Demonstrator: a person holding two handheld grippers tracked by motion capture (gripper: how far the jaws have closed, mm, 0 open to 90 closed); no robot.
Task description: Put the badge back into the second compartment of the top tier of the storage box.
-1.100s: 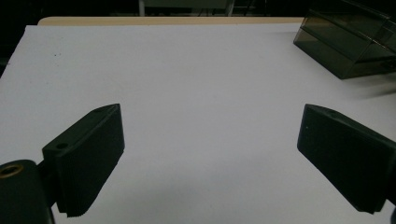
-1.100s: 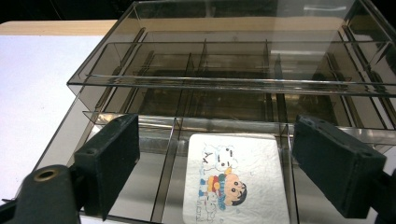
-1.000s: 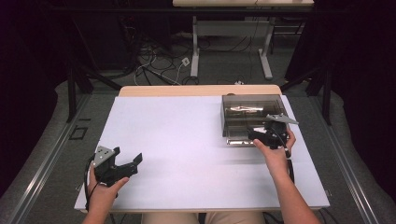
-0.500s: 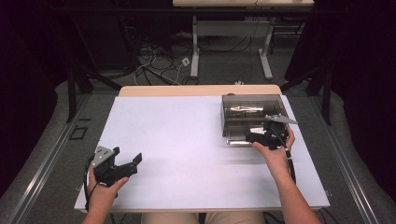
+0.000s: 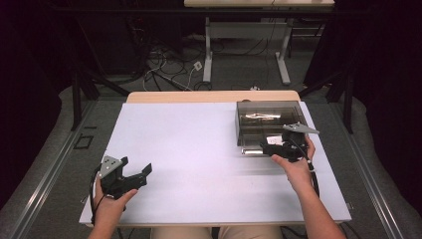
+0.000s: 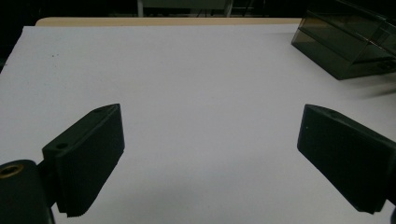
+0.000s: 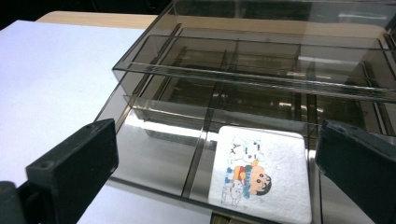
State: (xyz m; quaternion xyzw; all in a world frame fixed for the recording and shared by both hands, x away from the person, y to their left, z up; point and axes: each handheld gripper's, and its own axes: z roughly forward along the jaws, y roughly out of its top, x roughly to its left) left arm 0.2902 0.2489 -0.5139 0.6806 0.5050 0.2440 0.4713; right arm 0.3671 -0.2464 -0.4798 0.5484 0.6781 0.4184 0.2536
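Resting near the table's front left corner, your left gripper [image 5: 130,175] has its matte black, blocky jaws spread wide over bare white tabletop [image 5: 189,149], gripping nothing. The surface is smooth and flat, with a pale wood strip [image 5: 209,96] along its far edge. Toward the right sits a smoky translucent plastic organiser box [image 5: 263,115], rectangular, with thin dividers forming compartments and a drawer pulled toward you. In your right gripper view, a square white card [image 7: 264,175] with rounded corners and a cartoon print lies flat in a drawer compartment. Your right gripper [image 5: 278,144] hovers at the drawer's front, jaws parted either side of that card, clasping nothing.
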